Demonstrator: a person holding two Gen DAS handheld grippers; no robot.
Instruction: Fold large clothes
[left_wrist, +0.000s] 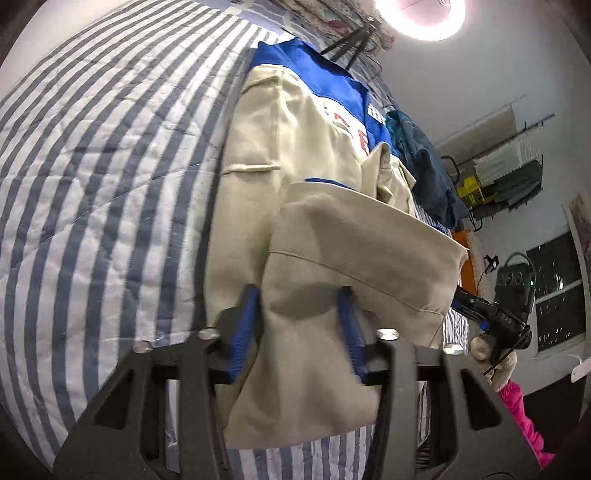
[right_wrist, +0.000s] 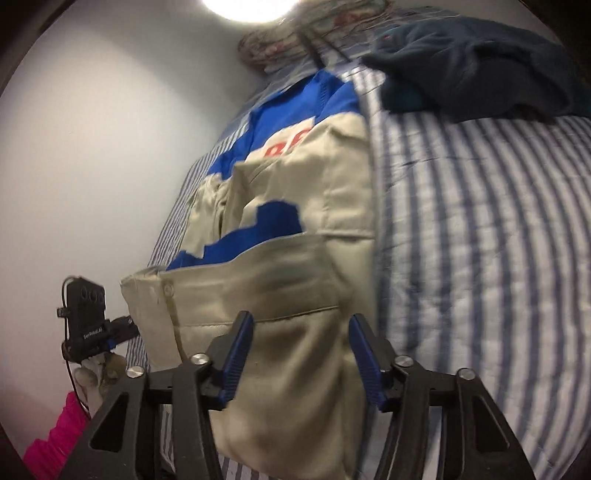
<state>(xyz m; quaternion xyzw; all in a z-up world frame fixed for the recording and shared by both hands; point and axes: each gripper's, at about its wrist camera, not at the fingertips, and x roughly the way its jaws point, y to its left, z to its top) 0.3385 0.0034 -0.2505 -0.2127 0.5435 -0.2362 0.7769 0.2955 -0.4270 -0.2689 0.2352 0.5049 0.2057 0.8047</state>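
Observation:
A beige and blue jacket (left_wrist: 303, 122) with red letters lies on a blue-and-white striped bed (left_wrist: 92, 166); it also shows in the right wrist view (right_wrist: 325, 177). Its lower hem (left_wrist: 354, 251) is lifted and folded up toward the collar. My left gripper (left_wrist: 301, 325) has its blue fingers (left_wrist: 247, 325) spread, with the beige cloth bunched between them. My right gripper (right_wrist: 301, 347) stands the same way, blue fingers (right_wrist: 364, 354) apart with the hem (right_wrist: 258, 291) between them. Neither pair of pads visibly pinches the cloth. Each gripper appears in the other's view (left_wrist: 495, 314) (right_wrist: 88, 328).
A dark blue garment (right_wrist: 476, 74) is heaped on the bed (right_wrist: 480, 240) beside the jacket; it also shows in the left wrist view (left_wrist: 428, 166). A patterned pillow (right_wrist: 314, 33) lies at the head. A white wall (right_wrist: 110, 147), a window (left_wrist: 557, 288) and a rack (left_wrist: 509, 177) border the bed.

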